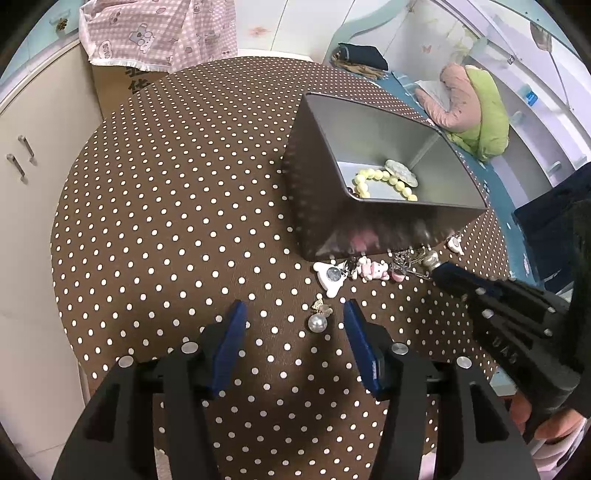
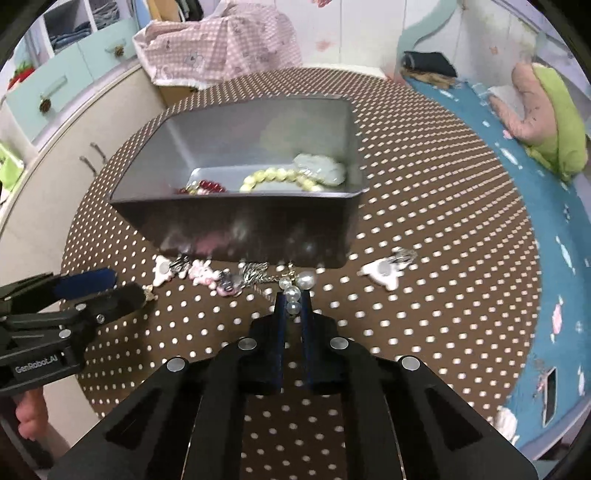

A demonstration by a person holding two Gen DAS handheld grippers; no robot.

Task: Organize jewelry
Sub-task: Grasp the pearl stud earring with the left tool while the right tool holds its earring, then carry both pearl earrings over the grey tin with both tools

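Observation:
A grey metal box (image 1: pixel 321 206) (image 2: pixel 236 225) stands on the dotted table. It holds a yellow bead bracelet (image 1: pixel 384 181) (image 2: pixel 275 176), a pale jade pendant (image 1: pixel 401 172) (image 2: pixel 322 169) and red beads (image 2: pixel 204 185). In front of the box lie white bear clips (image 1: pixel 330 277) (image 2: pixel 382 275), pink charms (image 1: pixel 373 269) (image 2: pixel 203 275) and chains. My right gripper (image 2: pixel 293 297) (image 1: pixel 437 269) is shut on a pearl piece (image 2: pixel 293 293) near the box's front wall. My left gripper (image 1: pixel 294 308) (image 2: pixel 127 285) is open. A pearl earring (image 1: pixel 317 322) lies on the cloth between its fingers, clear of both pads.
The round table wears a brown cloth with white dots (image 1: pixel 177 206). A beige cabinet (image 1: pixel 33 229) stands to the left. A blue bed with a pink and green plush (image 2: pixel 546 118) lies to the right. A pink checked cloth (image 1: pixel 159 29) covers a carton behind the table.

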